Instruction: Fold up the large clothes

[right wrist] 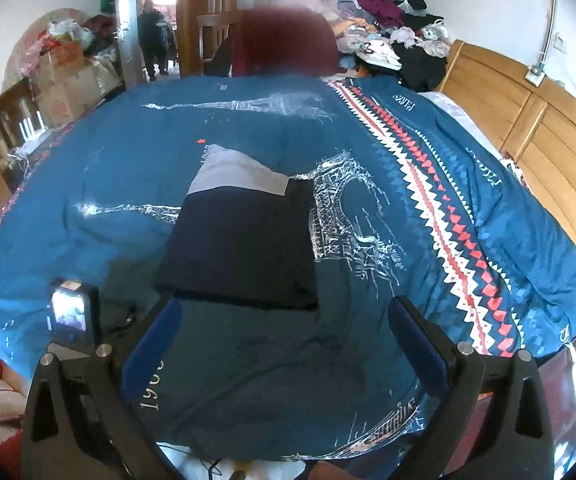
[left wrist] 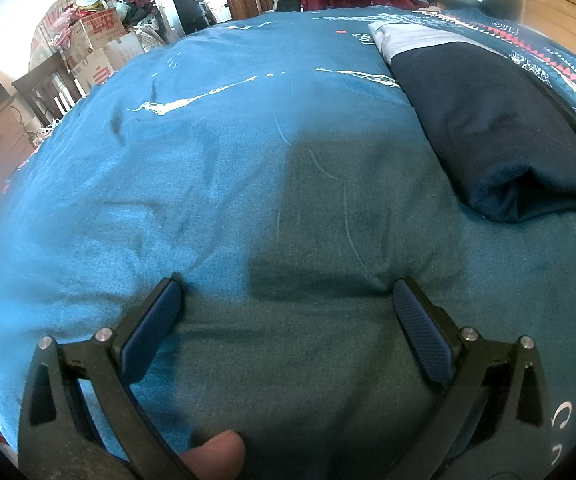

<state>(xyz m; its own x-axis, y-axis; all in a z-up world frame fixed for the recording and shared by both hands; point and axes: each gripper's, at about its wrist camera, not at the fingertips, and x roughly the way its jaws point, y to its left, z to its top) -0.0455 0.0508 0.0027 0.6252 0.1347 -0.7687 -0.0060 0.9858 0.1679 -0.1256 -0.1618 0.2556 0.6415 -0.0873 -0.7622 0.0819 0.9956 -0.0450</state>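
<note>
A folded dark navy garment with a grey end [right wrist: 244, 236] lies flat on the blue bedspread [right wrist: 108, 168]. In the left wrist view the garment [left wrist: 487, 120] lies to the upper right. My left gripper [left wrist: 288, 292] is open and empty, low over the bedspread [left wrist: 208, 160], to the left of the garment. My right gripper [right wrist: 284, 308] is open and empty, just in front of the garment's near edge, apart from it.
A pile of clothes [right wrist: 387, 36] sits at the head of the bed beside the wooden headboard [right wrist: 527, 120]. A person in dark red [right wrist: 288, 44] is at the far side. Boxes [right wrist: 64, 80] stand at the left. The left gripper's camera [right wrist: 72, 312] shows at lower left.
</note>
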